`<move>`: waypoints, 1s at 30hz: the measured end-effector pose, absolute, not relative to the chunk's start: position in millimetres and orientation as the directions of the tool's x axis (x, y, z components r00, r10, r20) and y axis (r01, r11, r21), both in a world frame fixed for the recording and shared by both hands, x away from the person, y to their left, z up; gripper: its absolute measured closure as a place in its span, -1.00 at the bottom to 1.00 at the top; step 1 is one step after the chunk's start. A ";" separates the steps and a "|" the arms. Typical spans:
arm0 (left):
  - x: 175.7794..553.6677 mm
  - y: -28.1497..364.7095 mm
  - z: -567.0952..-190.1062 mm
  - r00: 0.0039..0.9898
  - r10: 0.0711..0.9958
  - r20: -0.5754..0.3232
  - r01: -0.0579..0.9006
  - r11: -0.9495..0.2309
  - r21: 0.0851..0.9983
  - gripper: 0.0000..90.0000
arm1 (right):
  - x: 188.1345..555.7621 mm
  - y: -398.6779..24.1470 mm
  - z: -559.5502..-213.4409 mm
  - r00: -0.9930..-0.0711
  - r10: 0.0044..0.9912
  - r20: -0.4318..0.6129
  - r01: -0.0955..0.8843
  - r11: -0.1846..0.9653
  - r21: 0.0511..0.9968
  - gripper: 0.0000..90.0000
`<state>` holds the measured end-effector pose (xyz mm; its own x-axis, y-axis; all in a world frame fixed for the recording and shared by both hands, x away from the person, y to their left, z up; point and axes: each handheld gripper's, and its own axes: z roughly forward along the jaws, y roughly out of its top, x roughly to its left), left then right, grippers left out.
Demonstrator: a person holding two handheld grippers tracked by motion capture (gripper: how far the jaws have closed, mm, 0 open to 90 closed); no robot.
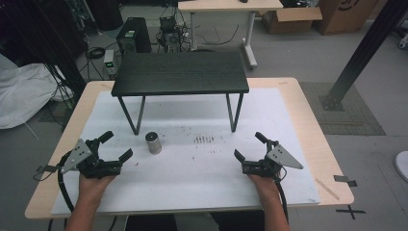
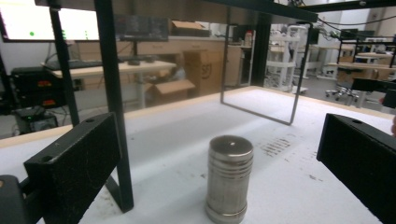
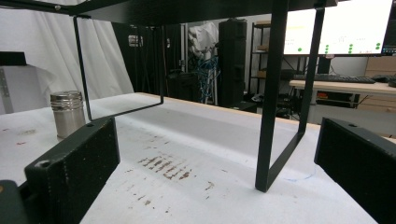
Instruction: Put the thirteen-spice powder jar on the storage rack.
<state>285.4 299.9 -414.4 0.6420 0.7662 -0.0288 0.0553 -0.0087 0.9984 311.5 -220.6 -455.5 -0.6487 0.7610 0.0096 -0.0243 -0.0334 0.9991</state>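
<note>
A small ribbed metal canister [image 1: 153, 142] stands upright on the white mat [image 1: 192, 192], just in front of the left legs of a small black shelf table [image 1: 180, 73]. My left gripper [image 1: 116, 146] rests at the mat's left, open, with the canister [image 2: 229, 185] a short way ahead between its wide-spread jaws and touching neither. My right gripper [image 1: 249, 146] rests at the mat's right, open with nothing between its jaws. In the right gripper view the canister [image 3: 67, 114] stands far off to the left, and the shelf's right leg frame [image 3: 275, 121] is ahead.
Brown smudges [image 1: 204, 139] mark the mat's middle. The shelf's thin black leg [image 2: 114, 107] stands close to the left of the canister. The wooden table's edge [image 1: 332, 159] runs just beyond the mat at the right. Tape marks [image 1: 345, 179] lie at its right corner.
</note>
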 end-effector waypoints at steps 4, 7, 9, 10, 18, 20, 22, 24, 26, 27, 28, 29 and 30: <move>292.2 296.8 -408.8 0.666 0.745 -0.039 0.100 -0.038 0.994 -0.99 | 311.7 -220.8 -455.5 -0.649 0.761 0.012 -0.023 -0.035 0.999 -1.00; 296.8 294.1 -404.9 0.671 0.741 -0.026 0.113 -0.068 0.991 -0.99 | 311.5 -221.1 -455.6 -0.649 0.760 0.015 -0.023 -0.039 0.999 -1.00; 299.1 293.0 -401.9 0.672 0.740 -0.022 0.115 -0.075 0.991 -0.99 | 311.6 -221.2 -455.6 -0.649 0.760 0.017 -0.021 -0.040 0.999 -1.00; 299.7 292.4 -400.7 0.670 0.742 -0.018 0.114 -0.079 0.990 -0.99 | 311.6 -221.2 -455.6 -0.649 0.760 0.017 -0.021 -0.040 0.999 -1.00; 305.2 288.9 -390.0 0.679 0.734 0.008 0.111 -0.114 0.987 -0.99 | 311.7 -221.0 -455.6 -0.650 0.760 0.015 -0.021 -0.038 0.999 -1.00; 307.0 288.8 -387.5 0.683 0.730 0.000 0.120 -0.112 0.986 -1.00 | 311.7 -221.0 -455.5 -0.650 0.759 0.016 -0.021 -0.039 0.999 -1.00; 310.3 288.5 -383.9 0.694 0.720 -0.020 0.138 -0.105 0.985 -0.99 | 311.9 -221.0 -455.5 -0.651 0.759 0.015 -0.020 -0.037 0.999 -1.00; 311.7 288.2 -382.5 0.698 0.716 -0.023 0.139 -0.104 0.985 -0.99 | 312.0 -221.0 -455.5 -0.651 0.759 0.015 -0.020 -0.037 0.999 -1.00; 313.9 287.5 -381.0 0.701 0.712 -0.030 0.150 -0.106 0.983 -0.99 | 312.0 -221.0 -455.5 -0.651 0.759 0.015 -0.020 -0.037 0.999 -1.00; 315.3 286.4 -380.2 0.702 0.712 -0.028 0.155 -0.114 0.981 -0.99 | 312.0 -221.0 -455.4 -0.652 0.758 0.016 -0.020 -0.038 0.999 -1.00; 317.4 284.6 -378.9 0.701 0.713 -0.017 0.160 -0.134 0.978 -0.99 | 312.0 -221.0 -455.4 -0.652 0.758 0.016 -0.020 -0.038 0.999 -1.00; 318.4 283.6 -378.1 0.696 0.718 -0.004 0.158 -0.148 0.976 -0.99 | 312.0 -221.0 -455.5 -0.652 0.758 0.016 -0.020 -0.038 0.999 -1.00; 318.4 283.6 -378.1 0.696 0.718 -0.004 0.158 -0.148 0.976 -0.99 | 312.0 -221.0 -455.5 -0.652 0.758 0.016 -0.020 -0.038 0.999 -1.00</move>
